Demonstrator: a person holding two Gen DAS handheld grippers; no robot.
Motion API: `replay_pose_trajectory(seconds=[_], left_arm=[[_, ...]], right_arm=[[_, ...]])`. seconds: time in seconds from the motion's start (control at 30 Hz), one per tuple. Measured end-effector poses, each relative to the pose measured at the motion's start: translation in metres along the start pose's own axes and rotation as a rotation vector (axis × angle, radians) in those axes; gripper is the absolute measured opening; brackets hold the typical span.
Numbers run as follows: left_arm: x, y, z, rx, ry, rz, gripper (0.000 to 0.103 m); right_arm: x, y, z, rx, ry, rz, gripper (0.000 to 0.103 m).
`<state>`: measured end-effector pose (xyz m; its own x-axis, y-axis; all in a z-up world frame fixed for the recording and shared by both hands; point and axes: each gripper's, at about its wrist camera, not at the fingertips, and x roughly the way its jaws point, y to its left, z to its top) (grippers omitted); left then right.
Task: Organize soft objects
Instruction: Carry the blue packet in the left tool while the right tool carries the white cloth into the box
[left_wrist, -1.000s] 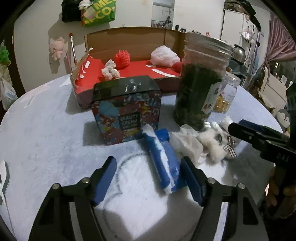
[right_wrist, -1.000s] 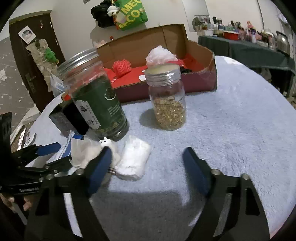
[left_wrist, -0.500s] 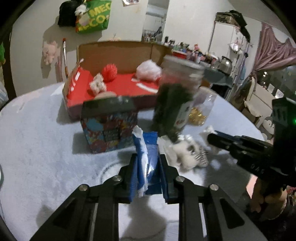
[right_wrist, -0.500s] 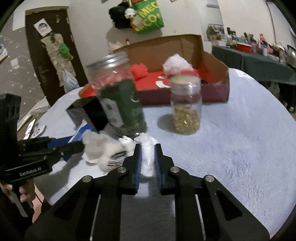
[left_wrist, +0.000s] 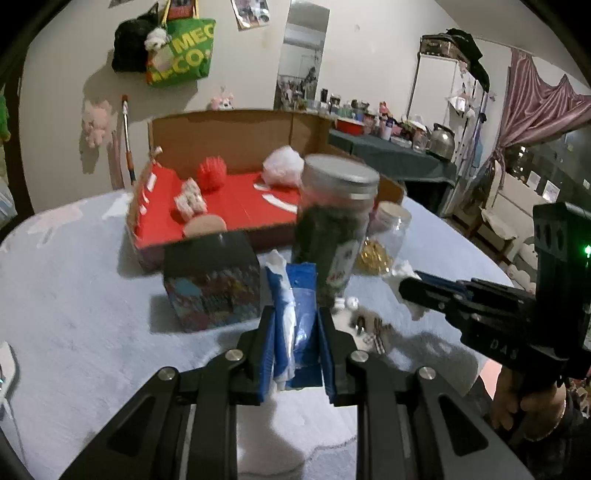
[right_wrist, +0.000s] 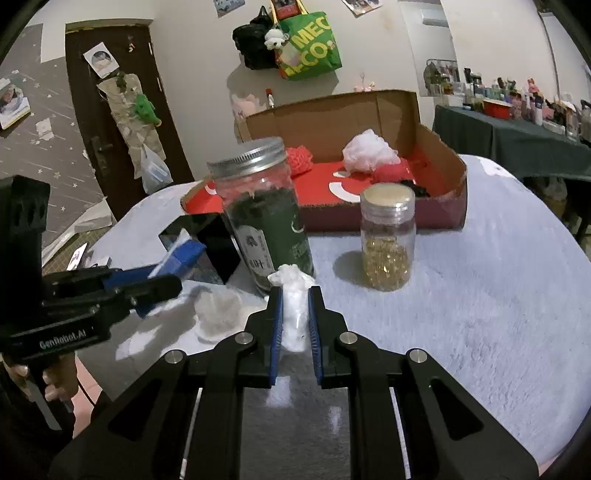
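In the left wrist view my left gripper (left_wrist: 293, 332) is shut on a blue and white soft pack (left_wrist: 291, 306), held a little above the table. My right gripper (right_wrist: 293, 321) is shut on a white fluffy pad (right_wrist: 293, 314), also raised off the table. A cardboard box with a red floor (left_wrist: 236, 206) stands at the back and holds a red ball (left_wrist: 211, 173), a white puff (left_wrist: 282, 170) and a small plush (left_wrist: 190, 197). A small plush toy with a checked bow (left_wrist: 369, 326) lies blurred on the table between the grippers. A crumpled white tissue (right_wrist: 218, 314) lies beside the left gripper (right_wrist: 155, 286).
A printed tin box (left_wrist: 212, 280) stands just ahead of the left gripper. A tall jar of dark green leaves (right_wrist: 266, 214) and a small jar of golden beads (right_wrist: 386, 240) stand in front of the cardboard box (right_wrist: 436, 173). The round table (right_wrist: 498, 277) has a pale fluffy cover.
Both grippers were open around their objects; they have shut, the left on the blue pack and the right on the white pad, and both have risen off the table.
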<state>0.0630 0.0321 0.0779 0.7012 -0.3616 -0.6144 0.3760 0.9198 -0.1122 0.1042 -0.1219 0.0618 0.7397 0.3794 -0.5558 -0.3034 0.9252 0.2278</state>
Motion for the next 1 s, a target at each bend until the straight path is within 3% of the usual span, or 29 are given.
replay_pose_trajectory(seconds=[0.1, 0.3, 0.5, 0.73, 1.0], left_arm=[[-0.002, -0.002, 0.003, 0.000, -0.007, -0.033, 0.023], [0.022, -0.008, -0.007, -0.008, 0.061, -0.094, 0.023], [0.028, -0.009, -0.012, -0.016, 0.079, -0.108, 0.023], [0.022, -0.003, -0.015, -0.020, 0.082, -0.086, 0.023], [0.001, 0.034, -0.024, -0.065, 0.085, -0.012, 0.023]], right_arm=[[-0.002, 0.002, 0.002, -0.009, -0.009, 0.008, 0.013], [0.006, 0.005, -0.004, -0.011, 0.018, 0.030, 0.013], [0.011, 0.006, -0.008, -0.004, 0.040, 0.046, 0.013], [0.010, 0.001, -0.008, 0.009, 0.048, 0.046, 0.013], [-0.002, -0.036, -0.008, 0.080, 0.056, 0.000, 0.013]])
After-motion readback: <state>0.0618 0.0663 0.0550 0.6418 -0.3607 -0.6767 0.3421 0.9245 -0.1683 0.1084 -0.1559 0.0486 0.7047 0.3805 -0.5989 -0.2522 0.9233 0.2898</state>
